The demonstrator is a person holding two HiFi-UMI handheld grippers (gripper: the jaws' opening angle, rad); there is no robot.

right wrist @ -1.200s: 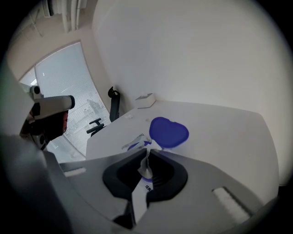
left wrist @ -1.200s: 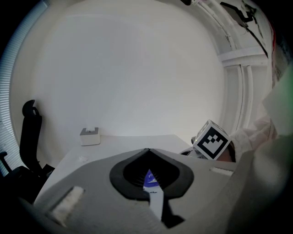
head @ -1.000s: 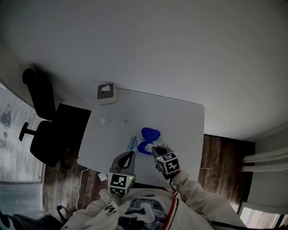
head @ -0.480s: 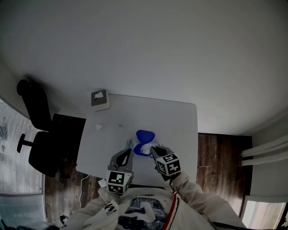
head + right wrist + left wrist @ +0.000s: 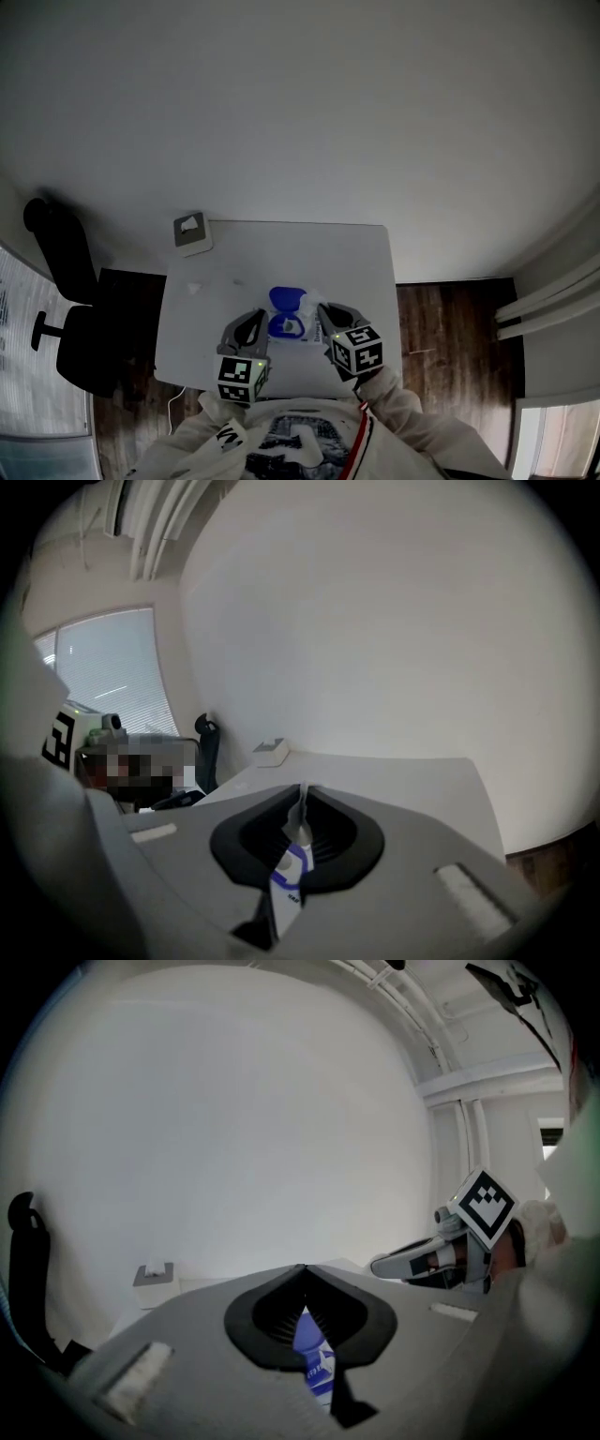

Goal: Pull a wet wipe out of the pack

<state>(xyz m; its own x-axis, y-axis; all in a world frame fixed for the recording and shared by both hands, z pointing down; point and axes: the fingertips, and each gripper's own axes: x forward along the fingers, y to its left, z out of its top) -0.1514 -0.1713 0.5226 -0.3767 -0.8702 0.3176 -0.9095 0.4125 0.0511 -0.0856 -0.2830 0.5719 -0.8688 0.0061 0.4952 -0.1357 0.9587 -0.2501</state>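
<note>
My right claw (image 5: 305, 792) has its jaws pinched tight on a thin pale strip of wet wipe (image 5: 298, 829), and my left claw (image 5: 303, 1274) is clamped on the edge of the blue pack (image 5: 314, 1358). The pack sits between the two, blue lid flipped open, over the near part of the white table (image 5: 347, 253).

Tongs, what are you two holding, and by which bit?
Left tongs pinch the blue wet-wipe pack by its edge. Right tongs pinch what looks like a white wipe by its top end.
</note>
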